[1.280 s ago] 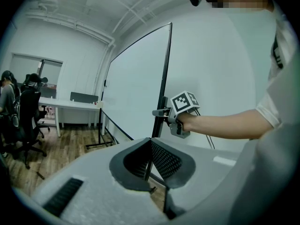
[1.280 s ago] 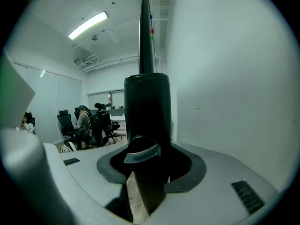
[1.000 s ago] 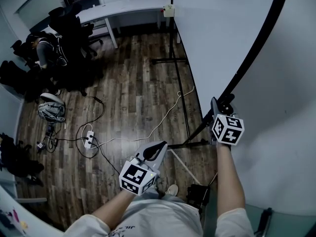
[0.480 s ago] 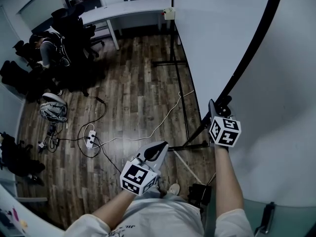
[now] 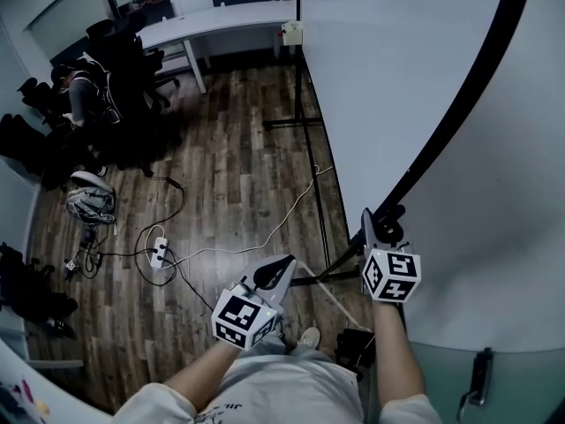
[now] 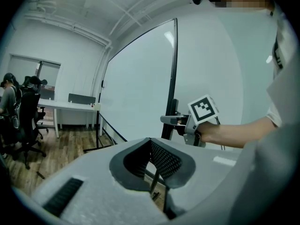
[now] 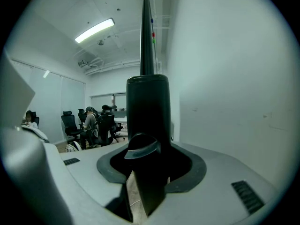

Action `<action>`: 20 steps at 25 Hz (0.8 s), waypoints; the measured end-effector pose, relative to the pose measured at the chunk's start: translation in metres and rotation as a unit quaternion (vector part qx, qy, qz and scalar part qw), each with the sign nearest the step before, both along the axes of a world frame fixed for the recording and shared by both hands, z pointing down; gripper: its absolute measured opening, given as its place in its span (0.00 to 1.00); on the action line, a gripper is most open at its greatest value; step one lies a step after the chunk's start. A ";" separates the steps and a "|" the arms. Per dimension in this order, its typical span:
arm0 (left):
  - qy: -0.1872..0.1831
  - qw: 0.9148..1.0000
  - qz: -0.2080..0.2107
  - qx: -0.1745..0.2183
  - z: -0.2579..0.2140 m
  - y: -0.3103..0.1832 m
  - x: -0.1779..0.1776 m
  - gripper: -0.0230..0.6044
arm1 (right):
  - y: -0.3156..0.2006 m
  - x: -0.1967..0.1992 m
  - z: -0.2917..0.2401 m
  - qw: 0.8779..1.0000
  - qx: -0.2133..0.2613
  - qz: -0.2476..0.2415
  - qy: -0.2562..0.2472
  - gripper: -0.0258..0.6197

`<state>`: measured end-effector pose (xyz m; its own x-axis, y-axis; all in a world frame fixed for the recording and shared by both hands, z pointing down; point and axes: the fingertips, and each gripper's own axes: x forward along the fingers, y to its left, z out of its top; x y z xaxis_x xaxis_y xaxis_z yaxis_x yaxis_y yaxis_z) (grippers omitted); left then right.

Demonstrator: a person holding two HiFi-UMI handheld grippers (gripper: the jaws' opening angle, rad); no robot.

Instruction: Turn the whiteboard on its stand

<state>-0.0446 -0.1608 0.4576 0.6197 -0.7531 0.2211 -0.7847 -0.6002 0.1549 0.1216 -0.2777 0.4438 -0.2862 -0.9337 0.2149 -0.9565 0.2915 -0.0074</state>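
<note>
Right now my right gripper [image 5: 377, 228] has its jaws closed on the black frame [image 5: 459, 95] along the near edge of the whiteboard [image 5: 397, 69]; in the right gripper view that frame [image 7: 147, 111] fills the gap between them. The board stands upright on its stand [image 5: 311, 157] on the wooden floor [image 5: 238, 166]. My left gripper [image 5: 275, 274] hangs apart from it over the floor, jaws spread and empty.

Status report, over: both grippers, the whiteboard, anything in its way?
Right gripper shut on whiteboard frame. Left gripper open, empty. White cable lies by stand base.
</note>
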 end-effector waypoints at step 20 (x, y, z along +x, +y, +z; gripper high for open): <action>0.007 0.999 0.032 -0.005 0.000 0.022 0.009 0.05 | 0.103 -0.001 -0.003 1.000 0.003 0.004 -0.002 0.31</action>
